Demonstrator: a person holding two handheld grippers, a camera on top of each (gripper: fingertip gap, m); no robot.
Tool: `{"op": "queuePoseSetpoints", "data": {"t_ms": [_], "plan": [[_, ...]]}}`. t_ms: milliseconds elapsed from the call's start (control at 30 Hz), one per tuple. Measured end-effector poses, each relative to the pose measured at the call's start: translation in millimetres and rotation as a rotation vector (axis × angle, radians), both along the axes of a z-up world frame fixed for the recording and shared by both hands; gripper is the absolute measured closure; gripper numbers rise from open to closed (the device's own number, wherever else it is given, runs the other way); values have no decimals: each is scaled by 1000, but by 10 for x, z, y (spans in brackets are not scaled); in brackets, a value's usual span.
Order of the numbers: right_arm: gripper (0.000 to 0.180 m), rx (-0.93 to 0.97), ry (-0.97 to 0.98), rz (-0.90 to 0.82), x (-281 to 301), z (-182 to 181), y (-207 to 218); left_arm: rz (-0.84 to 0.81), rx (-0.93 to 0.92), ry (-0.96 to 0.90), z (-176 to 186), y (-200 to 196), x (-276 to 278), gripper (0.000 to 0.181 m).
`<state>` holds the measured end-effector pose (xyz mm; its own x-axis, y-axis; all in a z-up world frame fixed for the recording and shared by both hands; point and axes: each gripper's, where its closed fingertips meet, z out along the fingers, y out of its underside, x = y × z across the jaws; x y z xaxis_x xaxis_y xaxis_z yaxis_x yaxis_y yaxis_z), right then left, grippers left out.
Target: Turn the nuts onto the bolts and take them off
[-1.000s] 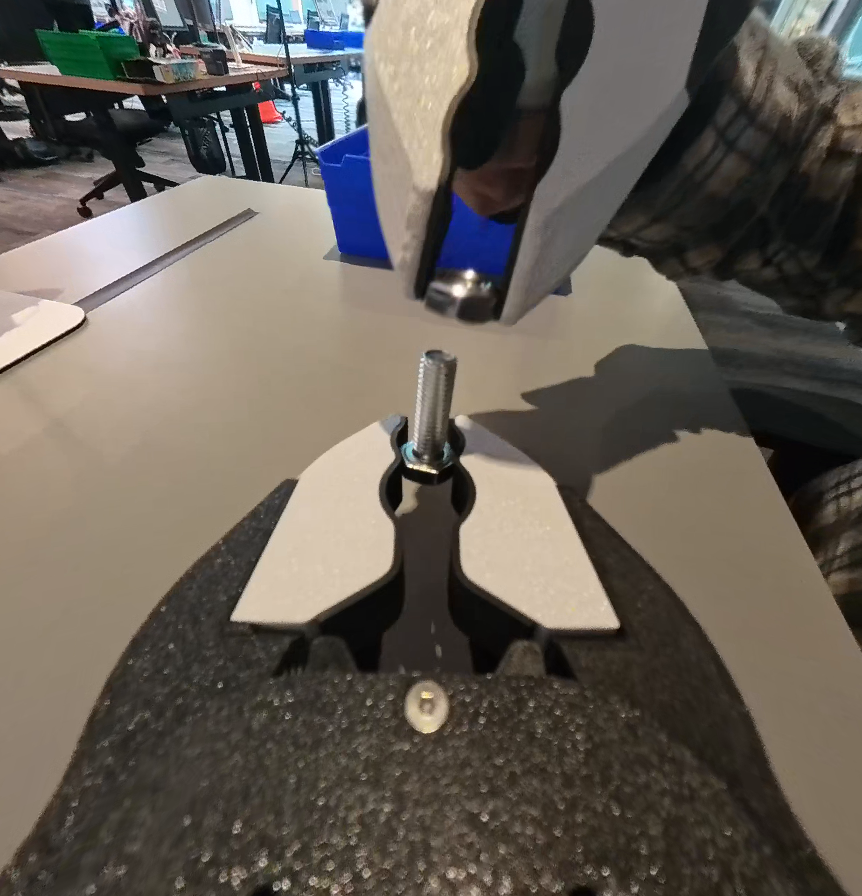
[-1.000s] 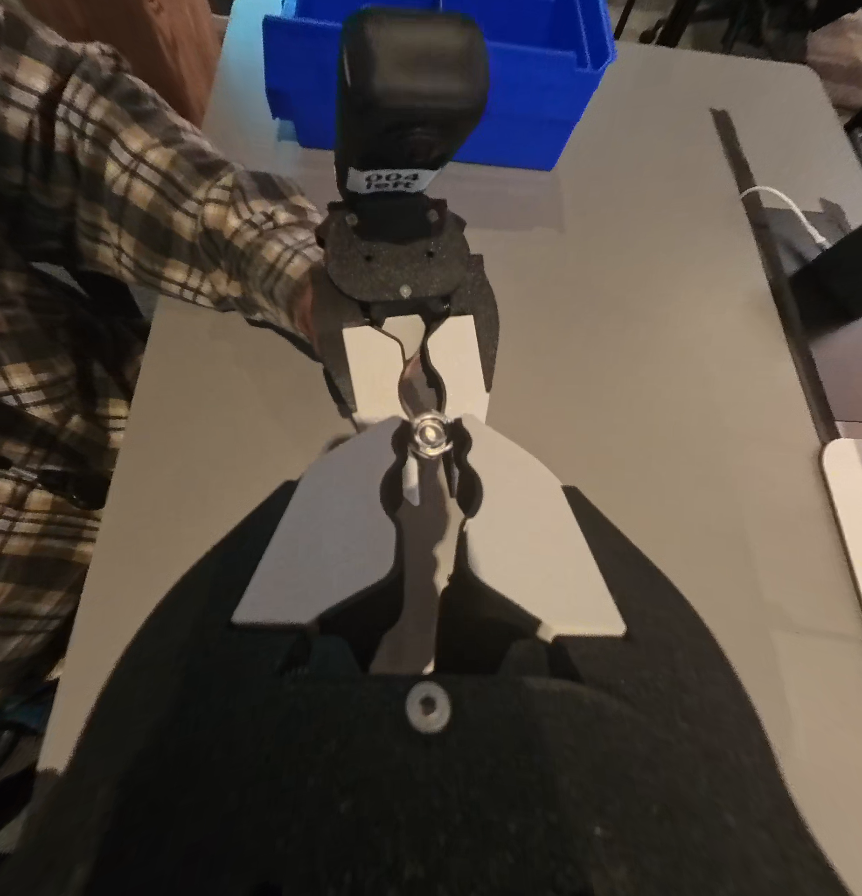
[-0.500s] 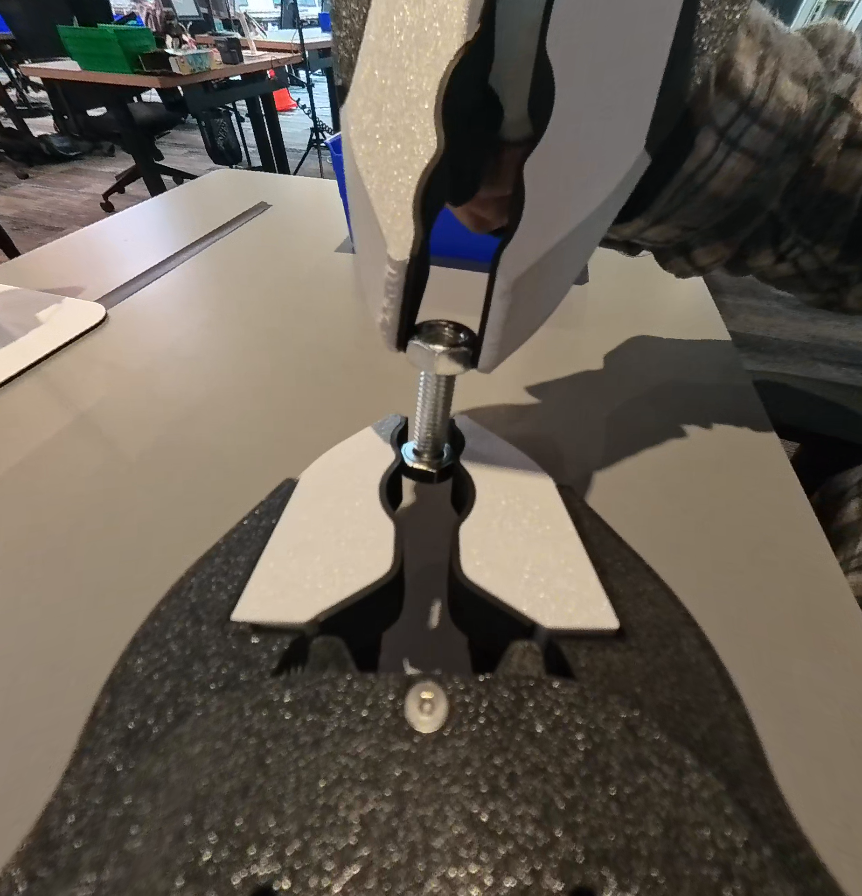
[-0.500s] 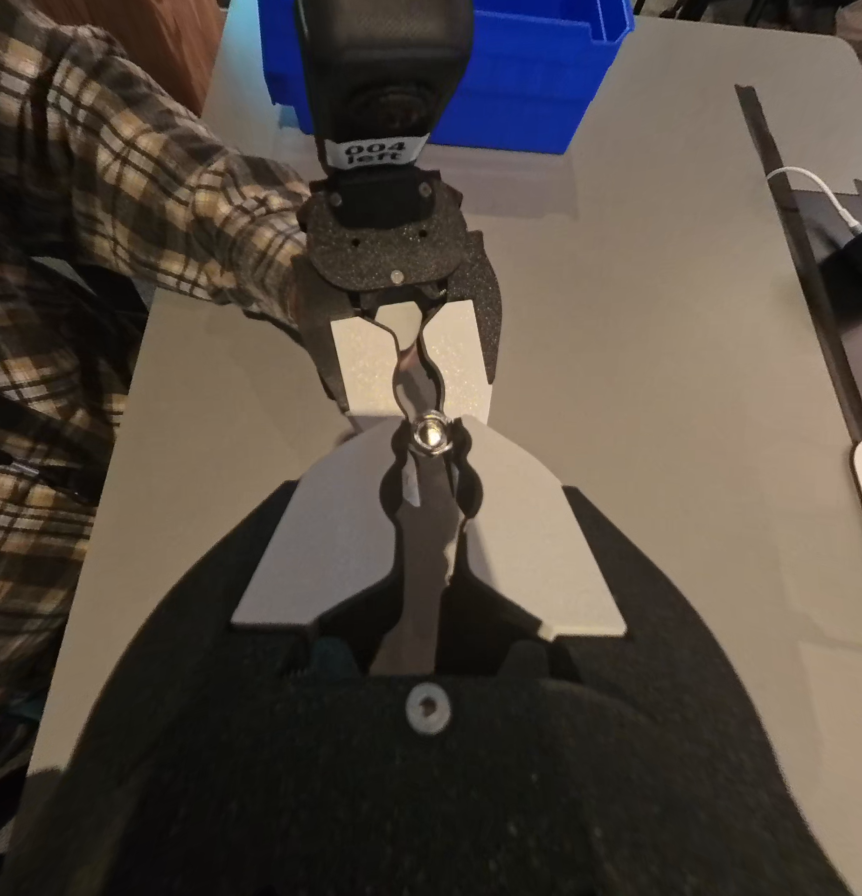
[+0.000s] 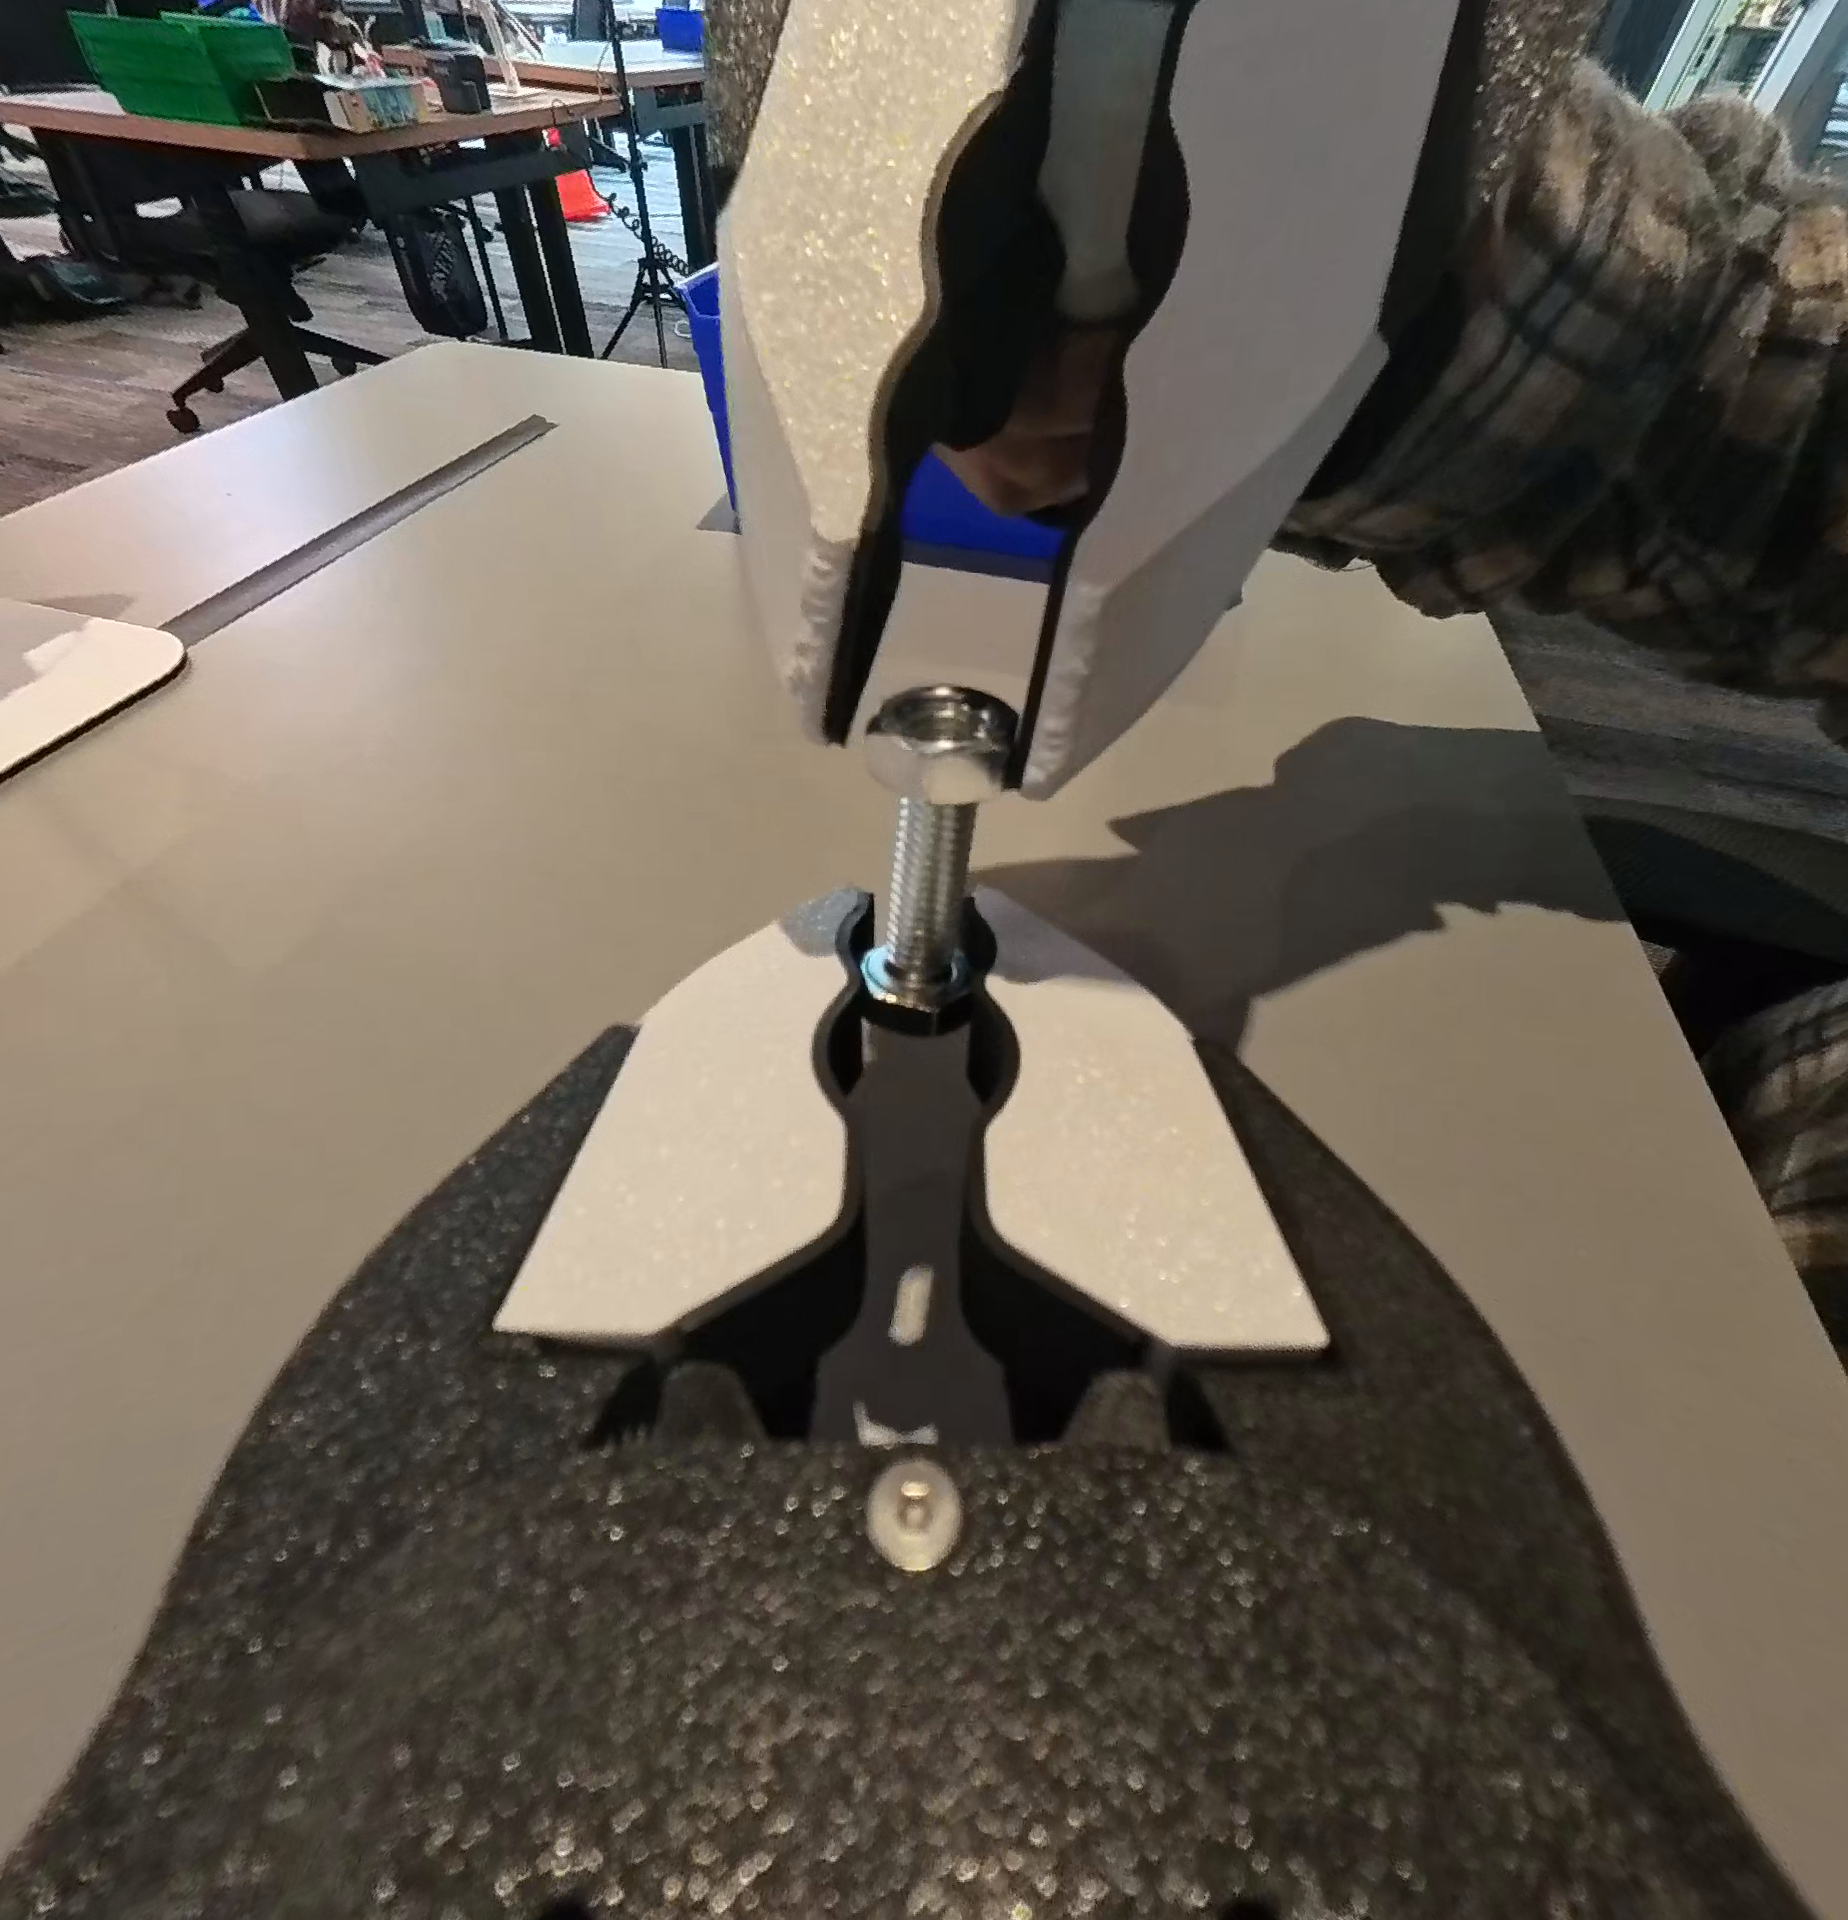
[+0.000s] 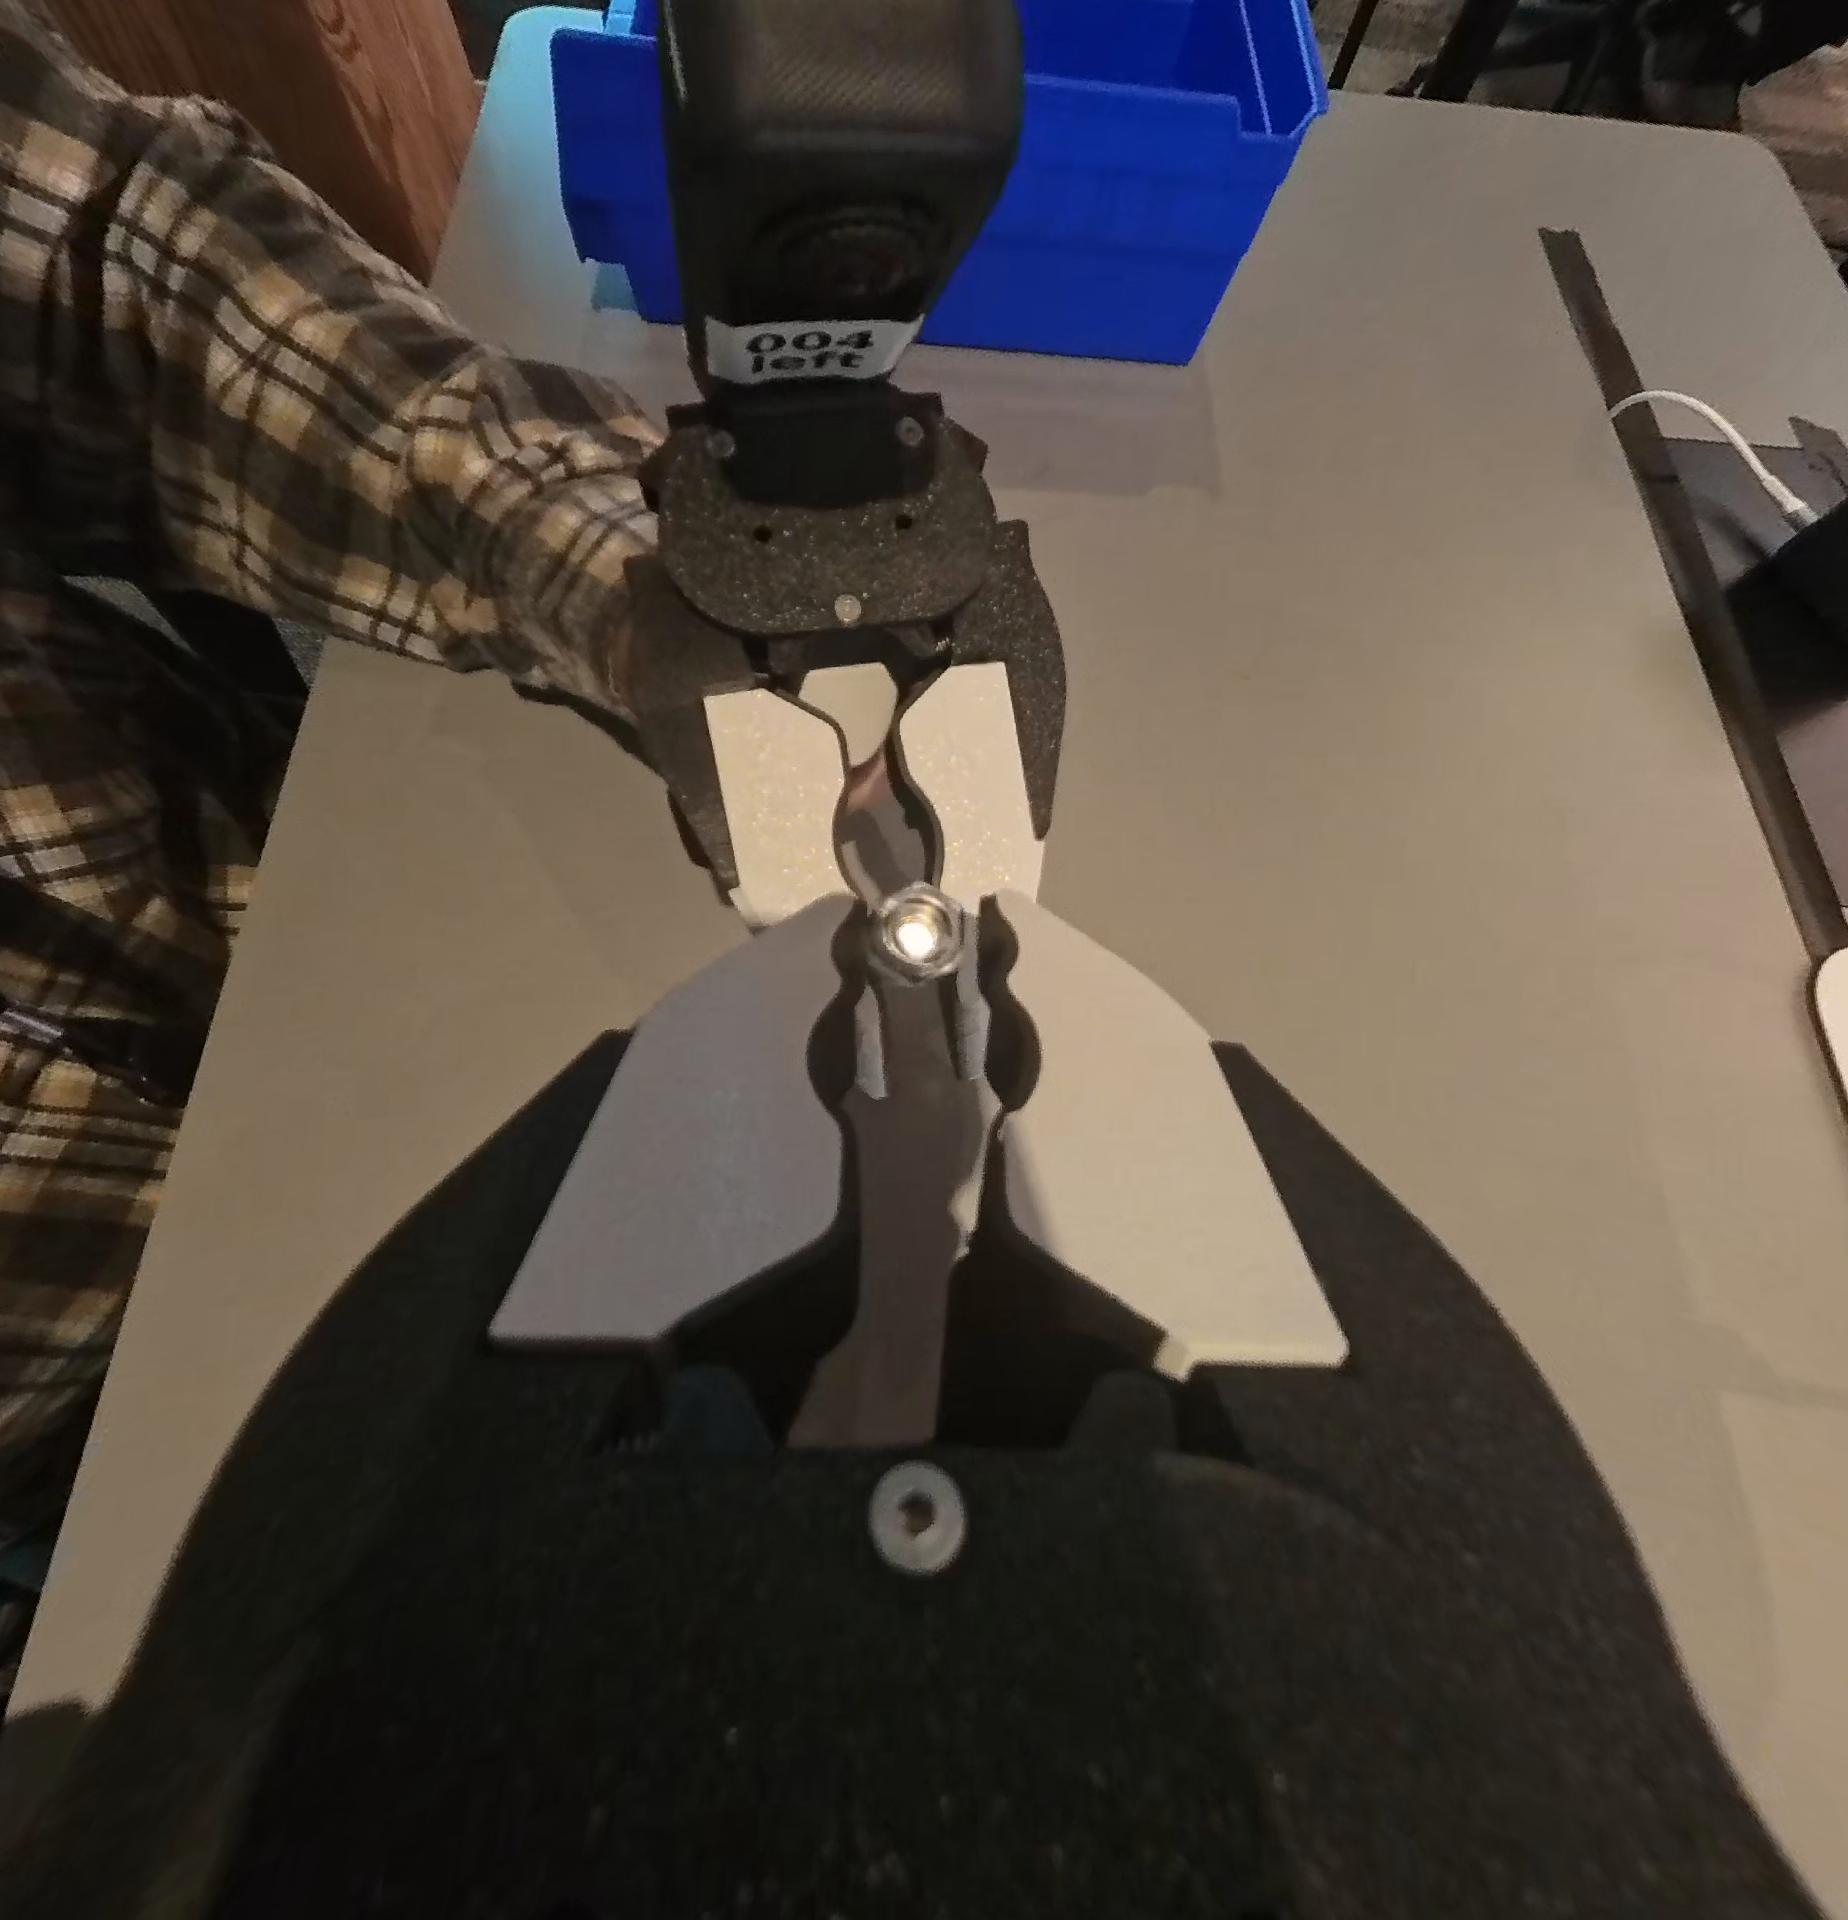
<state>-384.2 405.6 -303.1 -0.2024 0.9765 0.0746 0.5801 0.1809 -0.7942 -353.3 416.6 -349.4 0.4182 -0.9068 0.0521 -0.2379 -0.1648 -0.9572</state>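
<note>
Bolt [image 5: 922,894] upright in left wrist view, held by its hex head at the tips of the left gripper [image 5: 915,992], which is closed tight on it. Threaded shank points up toward 12 o'clock. Nut [image 5: 935,753] sits on the shank's top end, pinched between the tips of the right gripper [image 5: 935,727], which comes down from 12 o'clock; narrow gap, filled by the nut. How far the nut is threaded on: cannot tell. Right wrist view looks straight down the bolt axis; nut [image 6: 915,938] is a bright ring at frame centre, left gripper [image 6: 904,894] opposite at 12 o'clock. Blue bin [image 6: 1128,208] on grey table [image 6: 1367,831] at 12 o'clock. Plaid sleeve [image 6: 255,436] at 10 o'clock.
</note>
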Motion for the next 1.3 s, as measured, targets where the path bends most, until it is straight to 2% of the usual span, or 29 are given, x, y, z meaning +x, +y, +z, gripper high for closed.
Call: {"op": "queuePoseSetpoints", "data": {"t_ms": [500, 833, 967, 1300], "plan": [[161, 51, -17, -3, -21, -87, 20, 1, 4, -22, 45, 2, -5, 166], [162, 103, 37, -24, -47, -66, 52, 24, 16, -23, 70, 43, -51, 166], [163, 40, 53, -32, -6, -104, 61, 19, 10, -18, 54, 44, -50, 166], [160, -316, 154, 22, 17, -53, -59, -37, 31, -37, 96, -45, 4, 166]]}}
